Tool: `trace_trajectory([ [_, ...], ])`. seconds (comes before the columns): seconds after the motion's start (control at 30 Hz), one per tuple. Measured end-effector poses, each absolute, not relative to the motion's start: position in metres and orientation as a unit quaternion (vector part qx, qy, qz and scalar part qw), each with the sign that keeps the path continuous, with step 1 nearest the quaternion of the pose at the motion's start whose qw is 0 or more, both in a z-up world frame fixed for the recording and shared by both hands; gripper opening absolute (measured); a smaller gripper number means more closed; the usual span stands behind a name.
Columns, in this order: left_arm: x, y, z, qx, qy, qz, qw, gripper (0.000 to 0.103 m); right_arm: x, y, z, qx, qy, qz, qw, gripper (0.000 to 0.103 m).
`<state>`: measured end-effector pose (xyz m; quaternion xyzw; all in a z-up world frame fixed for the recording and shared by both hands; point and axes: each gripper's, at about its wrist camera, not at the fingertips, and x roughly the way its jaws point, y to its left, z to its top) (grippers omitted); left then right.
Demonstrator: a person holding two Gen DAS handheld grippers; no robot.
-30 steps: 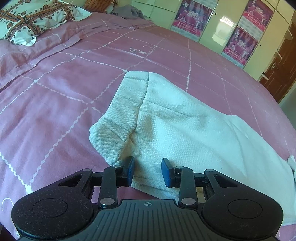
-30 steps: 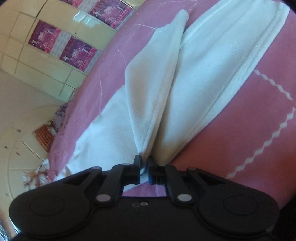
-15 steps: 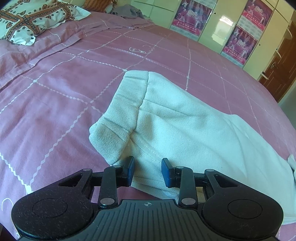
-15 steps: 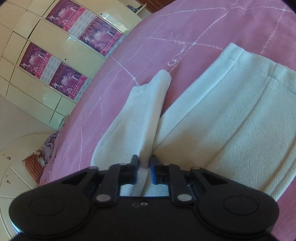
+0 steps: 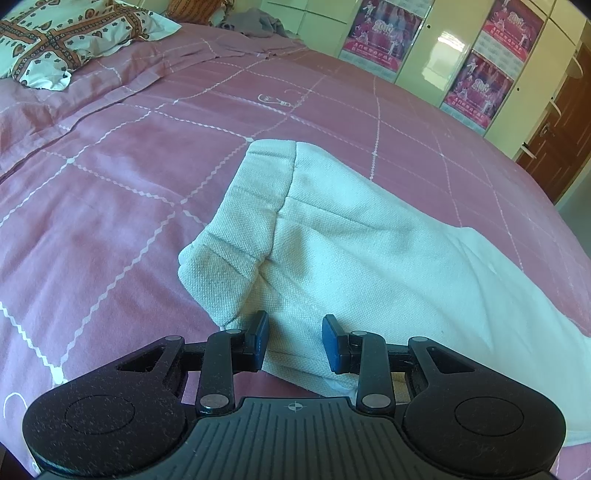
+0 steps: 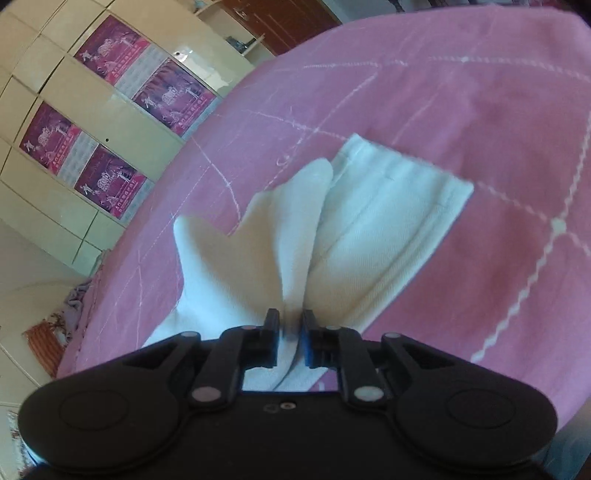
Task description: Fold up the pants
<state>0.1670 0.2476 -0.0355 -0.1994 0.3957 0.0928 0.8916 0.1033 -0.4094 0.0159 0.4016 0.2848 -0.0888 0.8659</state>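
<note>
A bedroom: a wide bed under a pink quilted bedspread [image 5: 122, 177] stitched with white zigzag lines in a grid, and behind it a glossy cream wardrobe [image 5: 424, 48] hung with magenta posters [image 5: 384, 33]. A cream pillow with a brown floral print [image 5: 62, 40] lies at the head of the bed, with a crumpled grey cloth [image 5: 255, 26] beyond it.

The off-white woven cotton pants [image 5: 369, 258] lie across the middle of the bedspread, coarse in weave, with a ribbed, double-stitched band bunched into soft folds at the near end.

The black left gripper [image 5: 295, 341] rests at the near edge of the pants; its blue-padded jaws stand partly apart with the hem lying between them, the pads not pressing the cloth.

The black right gripper [image 6: 290, 341] has a gathered fold of the pants running up between its narrow-set jaws, which have just been opening; the cloth fans out from them into two lobes over the bedspread. This view is blurred, and I cannot tell whether the pads still pinch the fold.
</note>
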Motion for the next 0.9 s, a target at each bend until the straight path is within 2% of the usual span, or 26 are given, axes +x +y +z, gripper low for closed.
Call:
trace_trajectory([
  [0.03, 0.166, 0.248, -0.036, -0.201, 0.395, 0.092, 0.892, 0.032, 0.102, -0.413, 0.018, 0.397, 0.272, -0.092, 0.871, 0.031],
  [0.1, 0.165, 0.249, -0.037, -0.204, 0.393, 0.091, 0.892, 0.032, 0.106, -0.425, 0.016, 0.401, 0.260, -0.095, 0.873, 0.036],
  [0.2, 0.167, 0.247, -0.037, -0.201, 0.394, 0.094, 0.892, 0.032, 0.124, -0.453, 0.002, 0.433, 0.265, -0.081, 0.858, 0.036],
  [0.4, 0.166, 0.246, -0.037, -0.204, 0.392, 0.094, 0.892, 0.032, 0.131, -0.490, -0.037, 0.540, 0.214, -0.011, 0.814, 0.029],
  [0.47, 0.167, 0.246, -0.037, -0.201, 0.393, 0.094, 0.892, 0.032, 0.128, -0.490, -0.038, 0.533, 0.210, 0.002, 0.820, 0.029],
  [0.5, 0.167, 0.246, -0.037, -0.201, 0.394, 0.094, 0.892, 0.032, 0.129, -0.488, -0.037, 0.523, 0.216, 0.004, 0.824, 0.025],
  [0.53, 0.167, 0.245, -0.037, -0.200, 0.394, 0.094, 0.892, 0.032, 0.131, -0.488, -0.035, 0.515, 0.223, 0.006, 0.828, 0.006],
  [0.57, 0.167, 0.245, -0.036, -0.199, 0.395, 0.094, 0.892, 0.032, 0.133, -0.487, -0.032, 0.506, 0.227, 0.007, 0.832, 0.004],
  [0.7, 0.167, 0.245, -0.036, -0.200, 0.394, 0.095, 0.892, 0.032, 0.131, -0.479, 0.011, 0.462, 0.199, -0.007, 0.864, 0.004],
  [0.8, 0.167, 0.244, -0.036, -0.199, 0.392, 0.097, 0.893, 0.032, 0.115, -0.472, 0.046, 0.441, 0.198, -0.096, 0.870, 0.004],
  [0.9, 0.167, 0.244, -0.036, -0.200, 0.392, 0.096, 0.893, 0.032, 0.090, -0.464, 0.047, 0.440, 0.214, -0.168, 0.856, 0.004],
])
